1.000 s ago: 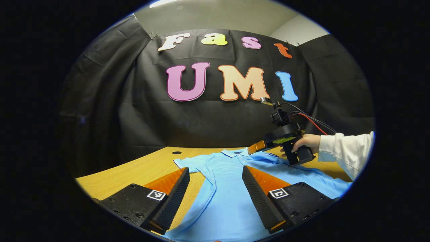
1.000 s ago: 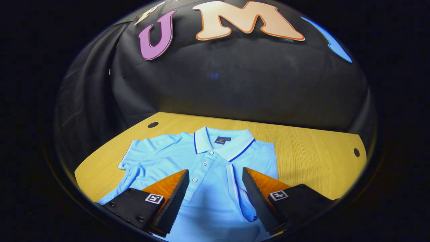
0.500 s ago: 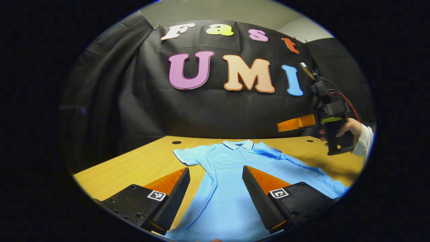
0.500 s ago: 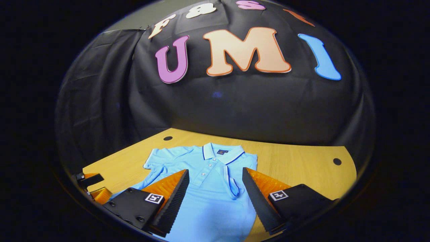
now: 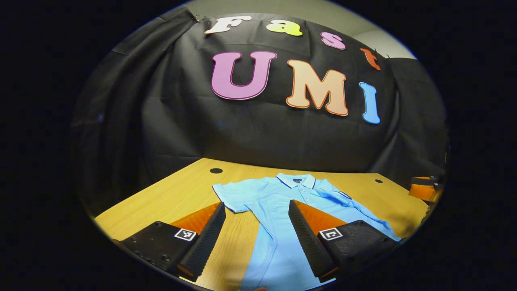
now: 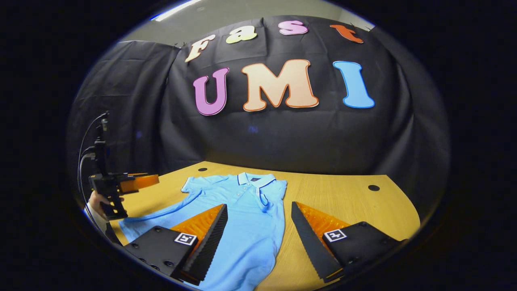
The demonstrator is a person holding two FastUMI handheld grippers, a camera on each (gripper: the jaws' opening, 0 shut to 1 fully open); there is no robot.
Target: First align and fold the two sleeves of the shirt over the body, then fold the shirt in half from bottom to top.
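Lying flat on the worktop [image 6: 355, 210], the shirt [image 6: 246, 218] has one sleeve [image 6: 264, 196] folded over and the other sleeve [image 5: 228, 194] at ten o'clock awaiting the released left gripper [image 5: 256, 238]; the right gripper [image 6: 258, 238] hovers released too.

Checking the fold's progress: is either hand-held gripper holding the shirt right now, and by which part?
Nothing is held. The left hand-held gripper and the right hand-held gripper both stand open above the shirt, which lies flat on the table.
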